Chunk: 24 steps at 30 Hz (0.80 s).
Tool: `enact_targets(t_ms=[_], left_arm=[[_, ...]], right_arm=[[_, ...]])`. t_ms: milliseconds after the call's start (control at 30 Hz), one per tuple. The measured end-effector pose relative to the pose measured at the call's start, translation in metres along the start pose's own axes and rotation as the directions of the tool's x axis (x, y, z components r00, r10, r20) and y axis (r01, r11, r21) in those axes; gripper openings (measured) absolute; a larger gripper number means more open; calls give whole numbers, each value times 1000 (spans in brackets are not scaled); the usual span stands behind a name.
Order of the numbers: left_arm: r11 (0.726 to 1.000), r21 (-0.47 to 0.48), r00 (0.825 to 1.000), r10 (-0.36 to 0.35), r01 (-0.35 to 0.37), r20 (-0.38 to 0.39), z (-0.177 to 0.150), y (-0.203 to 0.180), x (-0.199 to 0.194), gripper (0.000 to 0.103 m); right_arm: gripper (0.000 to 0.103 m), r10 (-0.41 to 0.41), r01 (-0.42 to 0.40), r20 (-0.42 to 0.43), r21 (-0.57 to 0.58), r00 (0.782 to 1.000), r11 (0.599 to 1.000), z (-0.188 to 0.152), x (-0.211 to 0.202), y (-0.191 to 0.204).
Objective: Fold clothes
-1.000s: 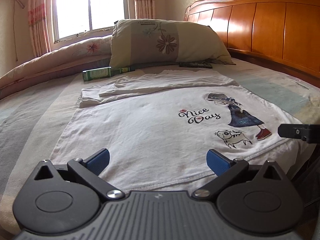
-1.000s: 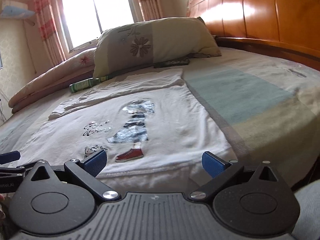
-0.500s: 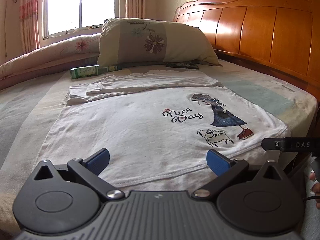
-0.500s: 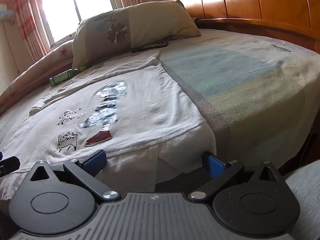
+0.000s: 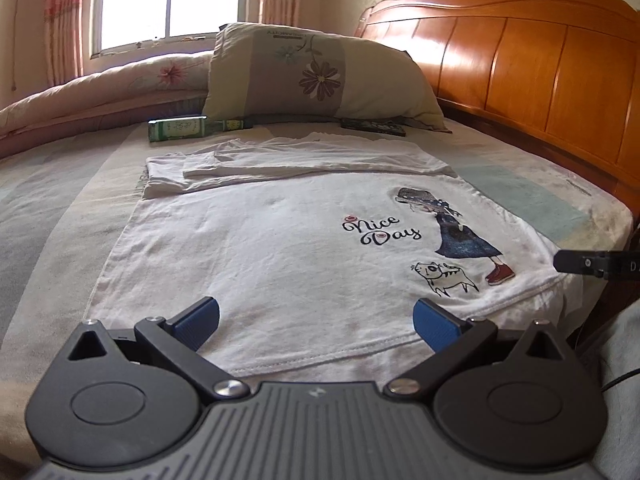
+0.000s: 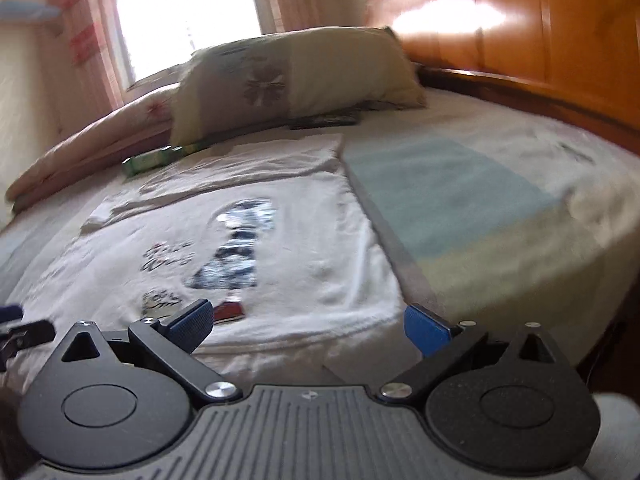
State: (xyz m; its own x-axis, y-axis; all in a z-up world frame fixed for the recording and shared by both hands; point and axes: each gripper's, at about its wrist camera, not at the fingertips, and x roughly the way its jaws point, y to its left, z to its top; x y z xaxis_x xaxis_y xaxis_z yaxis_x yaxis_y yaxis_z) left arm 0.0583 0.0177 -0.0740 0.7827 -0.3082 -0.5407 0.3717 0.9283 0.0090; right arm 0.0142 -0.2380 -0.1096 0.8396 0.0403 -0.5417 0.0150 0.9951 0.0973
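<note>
A white T-shirt (image 5: pixel 280 240) with a "Nice Day" print of a girl and a cat lies flat on the bed, sleeves folded across its far end. My left gripper (image 5: pixel 316 320) hovers open over the shirt's near hem, blue pads wide apart and holding nothing. In the blurred right wrist view the same T-shirt (image 6: pixel 304 240) spreads ahead. My right gripper (image 6: pixel 306 324) is open above the shirt's near right corner. The tip of the right gripper (image 5: pixel 596 264) shows at the right edge of the left wrist view.
A flowered pillow (image 5: pixel 316 76) leans at the far end, with a green box (image 5: pixel 176 130) and a dark flat object (image 5: pixel 372 126) in front of it. A wooden headboard (image 5: pixel 520 60) runs along the right. A rolled quilt (image 5: pixel 92 96) lies at the far left.
Both grippers have shifted along the near hem, still open. The right wrist view has swung back toward the shirt, and the hanging corner of fabric is no longer in sight.
</note>
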Motion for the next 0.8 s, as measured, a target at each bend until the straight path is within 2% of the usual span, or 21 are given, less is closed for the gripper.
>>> enact_targets(t_ms=[67,100,167,233,333,400,567,800], left_arm=[[996,89,1000,9,-8,-13,1,-6,-2,102],[990,137,1000,21,-18,-20,1,-9,-3,102],[972,231,999,39,-30,-35,-1,-14,-7,102],[953,303,997,40,-18,-67,-4,-17,-8,102],[932,363,993,56,-14,-106,-10,-17,-8,102],[920,392,989,71,-16,-126,-13,-18,-8,102],[897,440,985,47,30,-163,-18,-21,-10,102],[900,434,979,49,42,-198,-20,-26,-1,102]], right_arm=[[103,25,-27,-13,-214,1000,976,5,-1,27],[103,22,-22,-3,-322,1000,946,3,-1,40],[103,20,-8,17,-526,1000,851,-2,0,67],[103,25,-8,17,-672,1000,740,-11,2,88],[103,62,-54,-19,-772,998,633,-27,7,109],[103,73,-94,-63,-788,995,609,-34,15,116],[103,80,-142,-117,-791,990,595,-47,31,129],[103,38,-45,-28,-819,999,572,-54,36,136]])
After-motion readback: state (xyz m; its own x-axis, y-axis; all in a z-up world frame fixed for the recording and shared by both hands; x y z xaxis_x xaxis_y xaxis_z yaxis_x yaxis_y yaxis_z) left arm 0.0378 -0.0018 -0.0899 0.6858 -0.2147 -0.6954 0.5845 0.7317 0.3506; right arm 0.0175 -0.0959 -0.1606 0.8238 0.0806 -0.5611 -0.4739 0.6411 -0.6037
